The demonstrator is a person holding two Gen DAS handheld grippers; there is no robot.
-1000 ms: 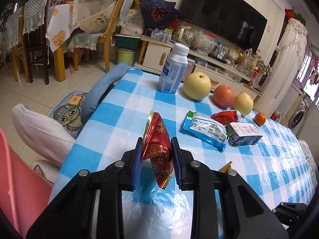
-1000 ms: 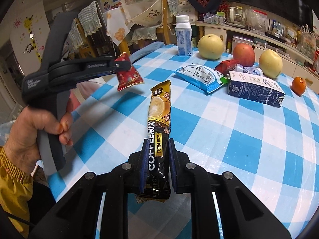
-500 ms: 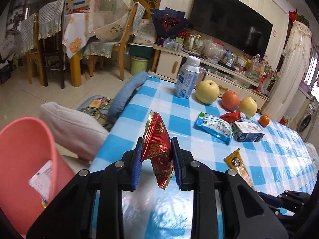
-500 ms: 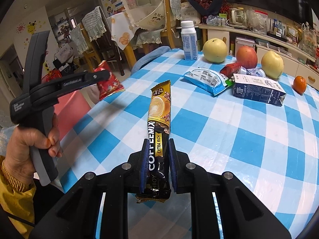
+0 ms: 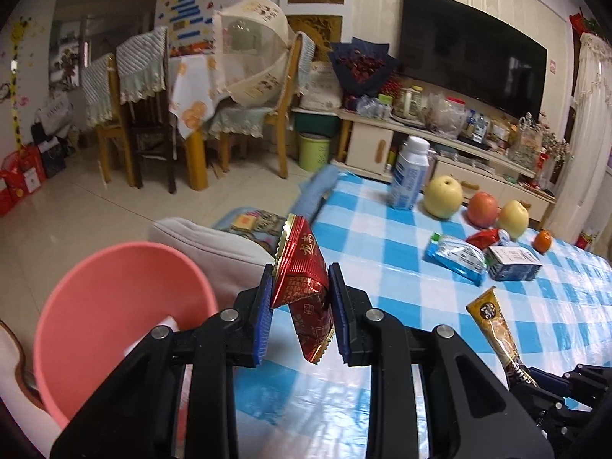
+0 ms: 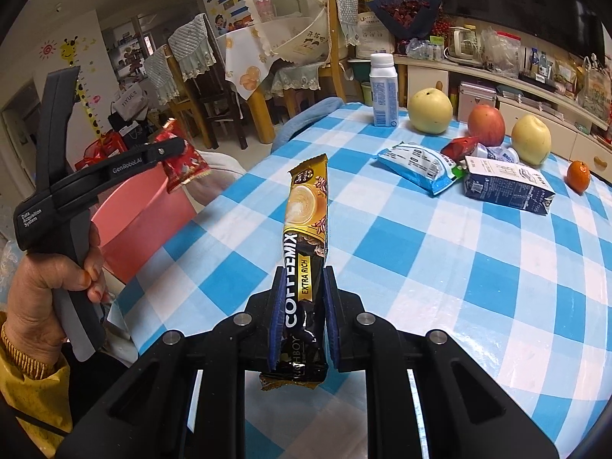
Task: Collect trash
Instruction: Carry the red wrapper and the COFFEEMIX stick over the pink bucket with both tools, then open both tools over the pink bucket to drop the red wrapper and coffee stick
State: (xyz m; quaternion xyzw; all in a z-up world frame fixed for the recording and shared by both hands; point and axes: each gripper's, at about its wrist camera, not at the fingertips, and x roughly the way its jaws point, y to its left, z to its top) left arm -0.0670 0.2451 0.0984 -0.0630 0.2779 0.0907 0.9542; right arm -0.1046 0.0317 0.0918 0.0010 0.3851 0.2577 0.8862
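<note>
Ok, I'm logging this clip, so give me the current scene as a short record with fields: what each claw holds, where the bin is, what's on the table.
left claw: shut on red wrapper, held beside the bin
right claw: shut on coffee mix sachet, over the table
bin: pink bin, off the table's edge, some paper inside
table: blue checked tablecloth
trash on table: blue snack packet, milk carton
fruit: two pears, apple, small orange
other: white bottle, upright

A white bottle (image 6: 383, 91), pears and an apple (image 6: 485, 125) sit on the checked tablecloth (image 6: 440, 267)
</note>
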